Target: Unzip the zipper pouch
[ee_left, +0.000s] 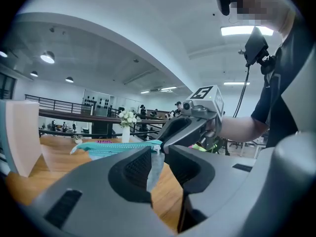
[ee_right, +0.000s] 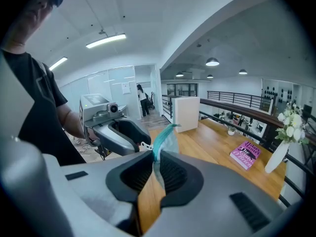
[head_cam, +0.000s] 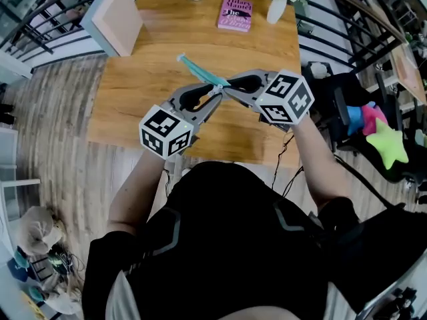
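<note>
The left gripper (head_cam: 215, 95) and right gripper (head_cam: 227, 85) meet tip to tip above the wooden table (head_cam: 153, 79), both clenched on the near end of the teal pouch (head_cam: 199, 70). Its long axis runs away to the far left, over bare tabletop; a book (head_cam: 235, 14) lies well beyond.

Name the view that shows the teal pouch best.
The left gripper view: the teal pouch lies side-on there, with most of its length visible. The right gripper view sees it end-on and foreshortened. The head view shows only a small, distant teal strip.
</note>
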The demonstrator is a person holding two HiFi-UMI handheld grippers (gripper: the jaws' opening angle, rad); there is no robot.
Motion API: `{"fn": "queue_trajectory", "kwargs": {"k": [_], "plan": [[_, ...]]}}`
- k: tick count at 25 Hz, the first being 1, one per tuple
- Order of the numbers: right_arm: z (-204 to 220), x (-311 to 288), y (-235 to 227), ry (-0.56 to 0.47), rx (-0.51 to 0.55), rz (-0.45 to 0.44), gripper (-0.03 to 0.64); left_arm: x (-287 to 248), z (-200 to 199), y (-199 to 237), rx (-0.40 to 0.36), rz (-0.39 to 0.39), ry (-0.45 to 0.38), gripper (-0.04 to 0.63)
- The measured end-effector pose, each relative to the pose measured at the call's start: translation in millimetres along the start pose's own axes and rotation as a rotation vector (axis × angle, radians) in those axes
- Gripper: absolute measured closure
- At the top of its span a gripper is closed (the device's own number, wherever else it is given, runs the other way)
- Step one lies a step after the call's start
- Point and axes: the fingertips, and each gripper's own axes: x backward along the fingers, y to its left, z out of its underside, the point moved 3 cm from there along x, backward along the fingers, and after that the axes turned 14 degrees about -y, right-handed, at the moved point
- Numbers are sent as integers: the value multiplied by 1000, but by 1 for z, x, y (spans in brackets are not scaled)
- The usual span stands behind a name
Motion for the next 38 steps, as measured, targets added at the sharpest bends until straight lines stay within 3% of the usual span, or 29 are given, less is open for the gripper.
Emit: {"fn": "queue_trajectory", "kwargs": {"k": [12,23,38], "plan": [[1,15,4,7,-13,39,561,-9,-1,-10,-2,44,8,523],[2,18,4,5,-23,17,561,-13,-2,-12,-12,18,16,561],[2,17,4,24,3,-29,565,-8,-6,4,16,-78,26,565]]}}
